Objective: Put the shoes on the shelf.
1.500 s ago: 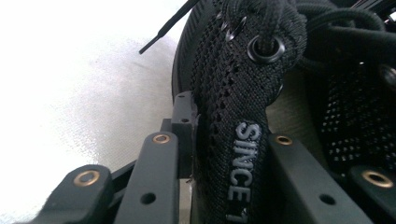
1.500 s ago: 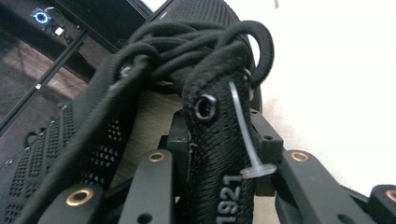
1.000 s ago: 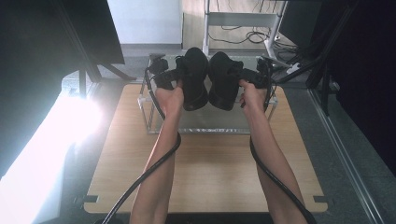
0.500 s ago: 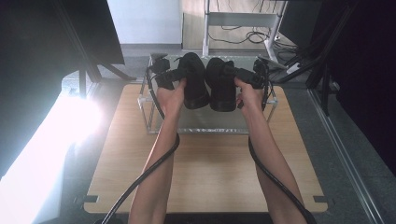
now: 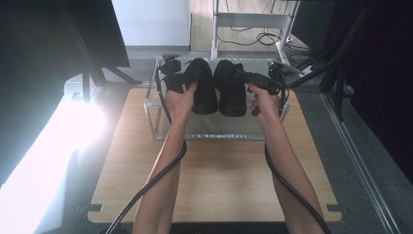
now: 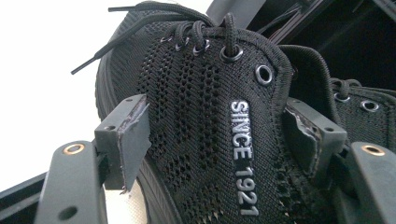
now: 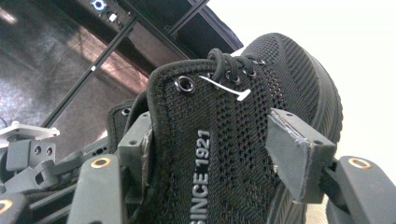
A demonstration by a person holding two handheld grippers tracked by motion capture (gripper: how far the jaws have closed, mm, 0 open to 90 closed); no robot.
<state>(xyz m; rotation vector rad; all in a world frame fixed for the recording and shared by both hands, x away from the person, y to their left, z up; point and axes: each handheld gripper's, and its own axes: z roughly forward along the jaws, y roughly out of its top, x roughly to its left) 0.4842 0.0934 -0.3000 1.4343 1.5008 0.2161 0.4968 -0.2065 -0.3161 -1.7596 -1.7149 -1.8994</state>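
You've got a black mesh sneaker in each claw, both held up side by side at the upper middle of the high view, above the clear-walled rack (image 5: 160, 119) at the far end of the wooden worktop (image 5: 219, 175). Your left claw (image 6: 219, 135) is clamped across the side of the left sneaker (image 5: 203, 87), jaws pressing the mesh either side of the "SINCE 1921" lettering, laces up at the top of the left gripper view. Your right claw (image 7: 210, 144) grips the right sneaker (image 5: 231, 90) the same way, around its collar, a small white tag among the laces. The two sneakers sit just beside each other, nearly touching. Your forearms reach up from the bottom edge, cables trailing beneath.
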